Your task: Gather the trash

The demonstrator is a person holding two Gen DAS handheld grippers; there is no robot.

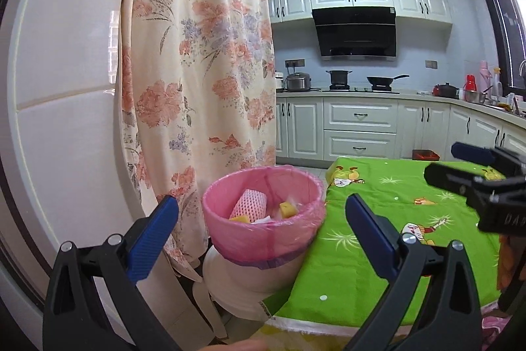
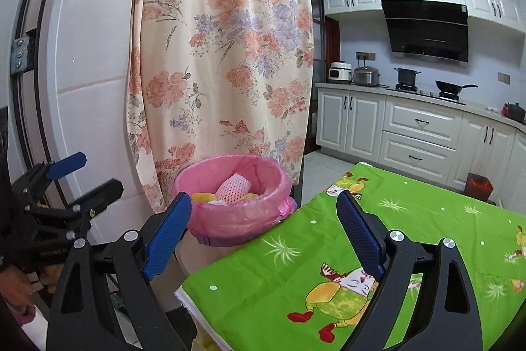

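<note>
A white bin lined with a pink bag (image 1: 263, 219) (image 2: 236, 213) stands beside the table's left edge. Inside lie a pink foam net sleeve (image 1: 249, 202) (image 2: 234, 185), yellow pieces (image 1: 288, 209) (image 2: 200, 197) and some white paper. My left gripper (image 1: 261, 216) hangs open just in front of the bin, nothing between its blue pads. My right gripper (image 2: 264, 213) is open too, empty, straddling the bin's right side and the table corner. Each gripper also shows in the other's view: the right gripper (image 1: 460, 163) at far right, the left gripper (image 2: 85, 171) at far left.
The table wears a green cartoon cloth (image 1: 411, 219) (image 2: 361, 245). A floral curtain (image 1: 197, 71) (image 2: 223, 55) hangs right behind the bin, beside a white tiled wall. Kitchen cabinets, a stove with pots and a range hood (image 1: 356, 32) line the far wall. A red box (image 2: 479, 185) sits on the floor.
</note>
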